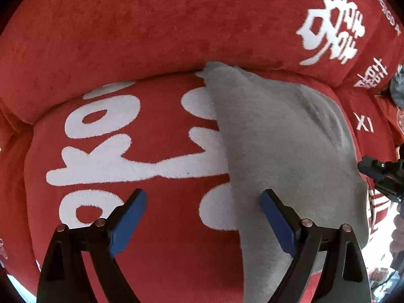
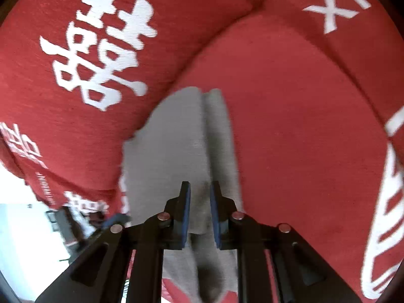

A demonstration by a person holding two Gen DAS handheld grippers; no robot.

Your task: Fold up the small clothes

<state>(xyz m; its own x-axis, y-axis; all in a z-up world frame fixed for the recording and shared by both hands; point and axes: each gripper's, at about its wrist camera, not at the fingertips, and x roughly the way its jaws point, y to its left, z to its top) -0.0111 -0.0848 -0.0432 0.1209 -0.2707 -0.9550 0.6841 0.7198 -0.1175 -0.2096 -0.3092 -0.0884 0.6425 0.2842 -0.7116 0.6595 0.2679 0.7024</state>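
A grey cloth (image 1: pixel 277 139) lies on the red seat cushion (image 1: pixel 164 240), one corner reaching up to the backrest. My left gripper (image 1: pixel 204 194) hangs open over the cloth's left edge, its right finger above the grey fabric and its left finger above the cushion; nothing is between its pads. In the right wrist view the grey cloth (image 2: pixel 171 146) runs away from me with a long ridge down its middle. My right gripper (image 2: pixel 200 189) is closed narrow on a raised fold of it. That right gripper (image 1: pixel 366 170) also shows at the cloth's right edge in the left wrist view.
The red sofa carries large white characters on its backrest (image 1: pixel 151 25) and seat. A seam between seat cushions (image 2: pixel 353 80) runs on the right. Bright floor and dark furniture (image 2: pixel 58 222) show past the sofa's edge at lower left. A fuzzy grey thing (image 1: pixel 397 88) sits at the far right.
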